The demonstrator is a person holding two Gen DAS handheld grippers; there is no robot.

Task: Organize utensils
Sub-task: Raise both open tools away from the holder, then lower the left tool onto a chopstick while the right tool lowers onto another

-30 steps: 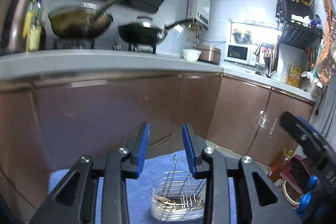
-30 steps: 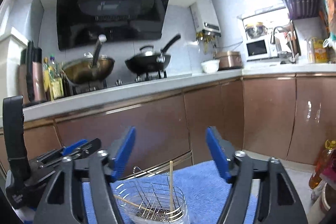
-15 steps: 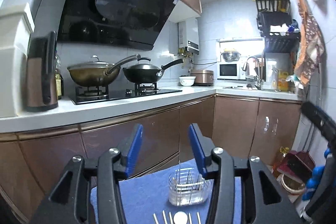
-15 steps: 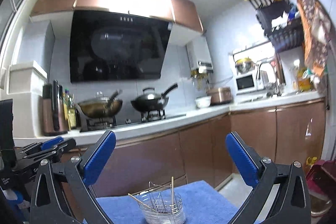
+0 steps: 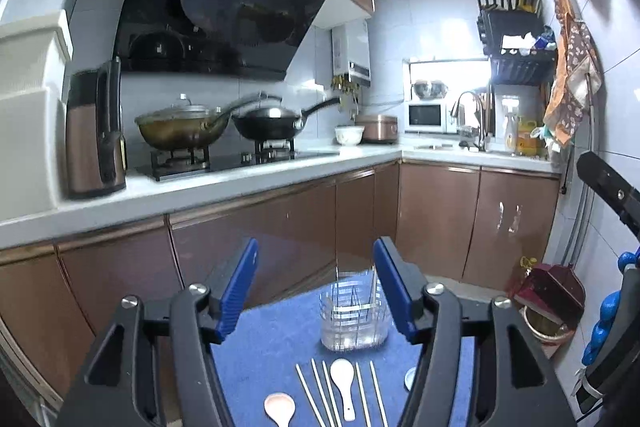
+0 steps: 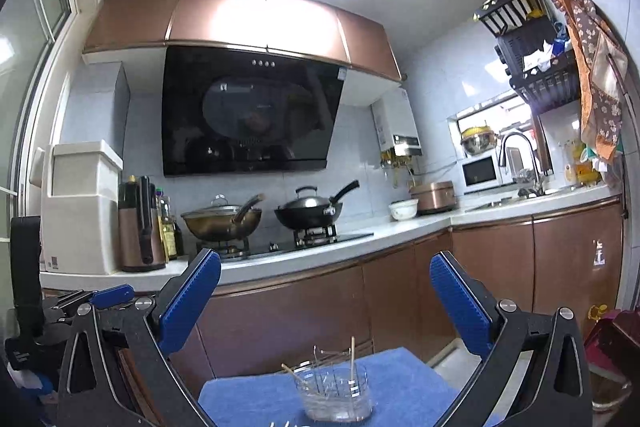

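Note:
A clear plastic utensil holder point(image 5: 354, 315) with a wire insert stands on a blue mat point(image 5: 276, 343); two chopsticks lean inside the holder point(image 6: 334, 393). In front of it on the mat lie several loose chopsticks point(image 5: 320, 395), a white spoon point(image 5: 342, 379) and a pinkish spoon point(image 5: 280, 407). My left gripper point(image 5: 318, 287) hovers above and short of the holder, its jaws opening with nothing between them. My right gripper point(image 6: 326, 307) stands wide open and empty, higher up, pointing at the cabinets.
Brown cabinets point(image 5: 280, 227) and a white counter point(image 6: 320, 259) run behind the mat, bearing two woks point(image 5: 264, 119), a kettle point(image 5: 96, 131) and a bowl. A sink, a microwave and wall racks are at the right. A dustpan and a bucket point(image 5: 548, 299) sit on the floor.
Both grippers have pulled back and up from the holder, which now looks smaller and farther. Both jaws have spread wider. The loose chopsticks and spoons have come into the left wrist view.

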